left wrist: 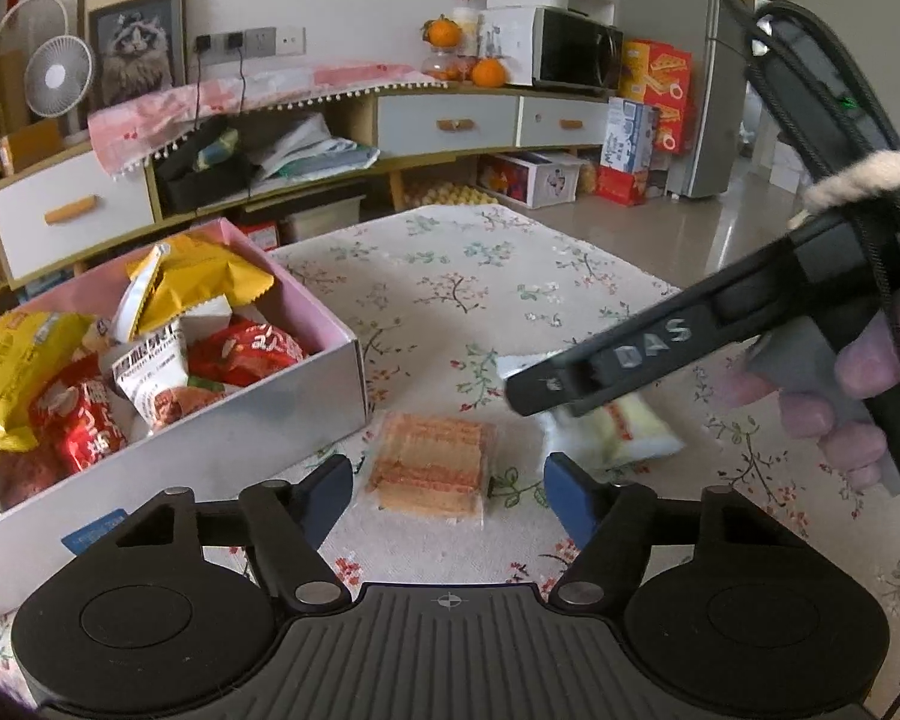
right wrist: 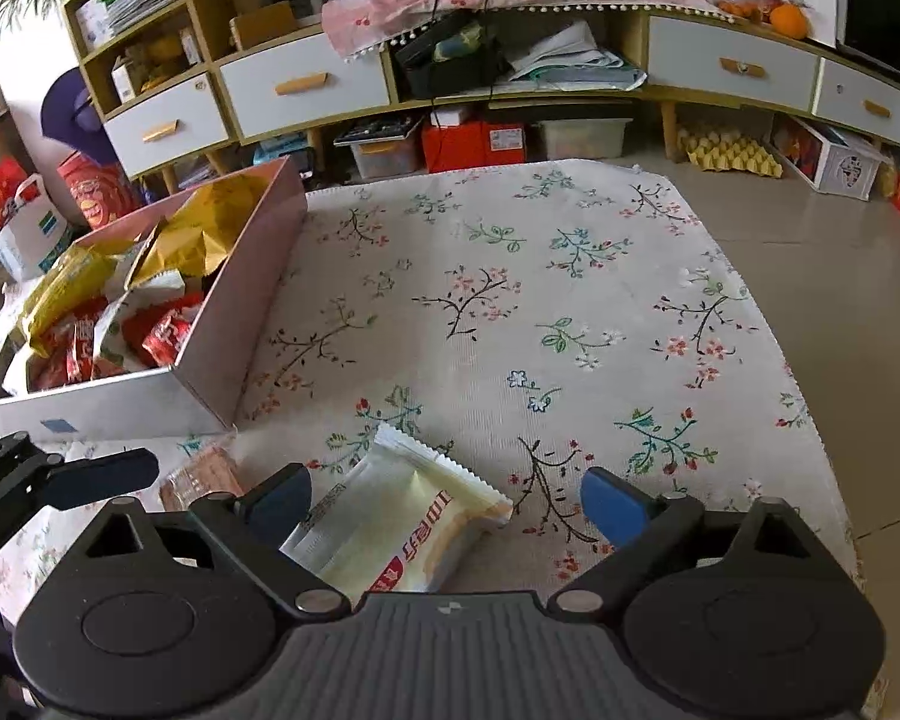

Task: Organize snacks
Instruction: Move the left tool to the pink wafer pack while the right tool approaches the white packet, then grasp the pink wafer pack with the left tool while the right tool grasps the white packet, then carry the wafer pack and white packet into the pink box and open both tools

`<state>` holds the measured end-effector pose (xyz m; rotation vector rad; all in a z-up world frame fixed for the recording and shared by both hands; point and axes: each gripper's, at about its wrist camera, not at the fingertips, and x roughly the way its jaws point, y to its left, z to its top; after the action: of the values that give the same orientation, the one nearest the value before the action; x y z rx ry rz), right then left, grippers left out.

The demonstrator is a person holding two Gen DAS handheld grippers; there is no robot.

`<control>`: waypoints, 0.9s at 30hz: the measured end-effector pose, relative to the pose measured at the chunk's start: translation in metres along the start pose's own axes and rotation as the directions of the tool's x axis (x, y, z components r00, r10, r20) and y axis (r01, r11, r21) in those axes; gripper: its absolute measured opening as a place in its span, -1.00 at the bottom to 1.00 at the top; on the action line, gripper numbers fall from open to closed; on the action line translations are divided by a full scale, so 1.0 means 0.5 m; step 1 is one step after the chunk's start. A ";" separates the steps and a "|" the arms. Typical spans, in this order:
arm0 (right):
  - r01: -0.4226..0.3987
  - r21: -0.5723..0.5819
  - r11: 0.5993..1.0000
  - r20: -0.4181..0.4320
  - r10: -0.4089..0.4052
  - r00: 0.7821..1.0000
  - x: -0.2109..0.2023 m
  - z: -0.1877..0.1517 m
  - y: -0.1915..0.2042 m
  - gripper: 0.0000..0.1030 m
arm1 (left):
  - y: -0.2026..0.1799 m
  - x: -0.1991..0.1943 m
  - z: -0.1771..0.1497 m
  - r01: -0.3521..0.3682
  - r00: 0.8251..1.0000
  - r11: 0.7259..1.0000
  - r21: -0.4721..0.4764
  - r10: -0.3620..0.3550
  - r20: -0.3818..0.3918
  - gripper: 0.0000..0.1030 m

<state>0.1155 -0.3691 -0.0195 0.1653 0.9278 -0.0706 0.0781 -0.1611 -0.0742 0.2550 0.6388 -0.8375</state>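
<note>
A clear packet of orange wafers [left wrist: 429,468] lies on the floral cloth between the fingers of my left gripper [left wrist: 450,495], which stands open with gaps on both sides. A white and yellow snack packet [right wrist: 402,522] lies between the fingers of my right gripper [right wrist: 447,504], also open; its right pad is well clear. In the left wrist view that packet [left wrist: 624,432] is partly hidden under the right gripper's finger [left wrist: 546,390]. The wafers [right wrist: 204,480] show at the lower left of the right wrist view. A pink-lined box [left wrist: 336,330] holds several red and yellow snack bags.
The box [right wrist: 240,300] stands on the table's left side. The floral cloth [right wrist: 510,300] stretches behind both packets, and its edge drops to the tiled floor [right wrist: 840,300] on the right. A low cabinet with drawers [right wrist: 306,84] runs behind the table.
</note>
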 end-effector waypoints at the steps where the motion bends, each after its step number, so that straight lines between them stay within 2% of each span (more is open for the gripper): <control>1: 0.000 -0.014 1.000 0.000 0.000 1.000 -0.002 -0.001 -0.002 0.45 | 0.003 0.000 -0.001 0.001 1.000 1.000 -0.001 -0.001 0.000 0.34; 6: 0.025 -0.079 0.997 -0.011 -0.026 1.000 -0.014 -0.016 -0.026 0.37 | 0.009 0.005 0.005 -0.012 1.000 1.000 -0.011 0.012 -0.011 0.32; 8: 0.005 -0.079 0.997 -0.014 -0.006 1.000 -0.020 -0.018 -0.034 0.35 | 0.008 0.010 0.007 -0.017 1.000 1.000 -0.012 0.017 -0.017 0.32; 11: -0.035 -0.077 0.996 -0.018 0.034 0.999 -0.031 -0.024 -0.039 0.29 | 0.003 0.022 0.011 -0.038 0.998 0.999 -0.005 0.038 -0.045 0.14; 16: -0.011 -0.152 0.988 -0.028 0.007 1.000 -0.030 -0.034 -0.018 0.18 | -0.003 0.027 0.019 -0.057 0.996 0.998 0.012 0.058 -0.064 -0.05; 22: -0.027 -0.192 0.981 -0.027 0.022 0.999 -0.036 -0.033 -0.005 -0.21 | -0.003 0.026 0.026 -0.071 0.994 0.997 0.007 0.071 -0.088 -0.23; 23: -0.028 -0.195 0.980 -0.027 0.023 0.999 -0.038 -0.032 -0.003 -0.34 | -0.003 0.025 0.028 -0.072 0.993 0.997 0.002 0.072 -0.095 -0.23; 27: -0.020 -0.200 0.980 -0.032 0.014 0.999 -0.042 -0.031 0.002 -0.42 | -0.002 0.016 0.033 -0.074 0.991 0.997 -0.019 0.071 -0.115 -0.25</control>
<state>0.0909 -0.3656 -0.0114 -0.0127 0.9581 0.0413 0.0883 -0.1738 -0.0660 0.3050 0.7419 -0.7488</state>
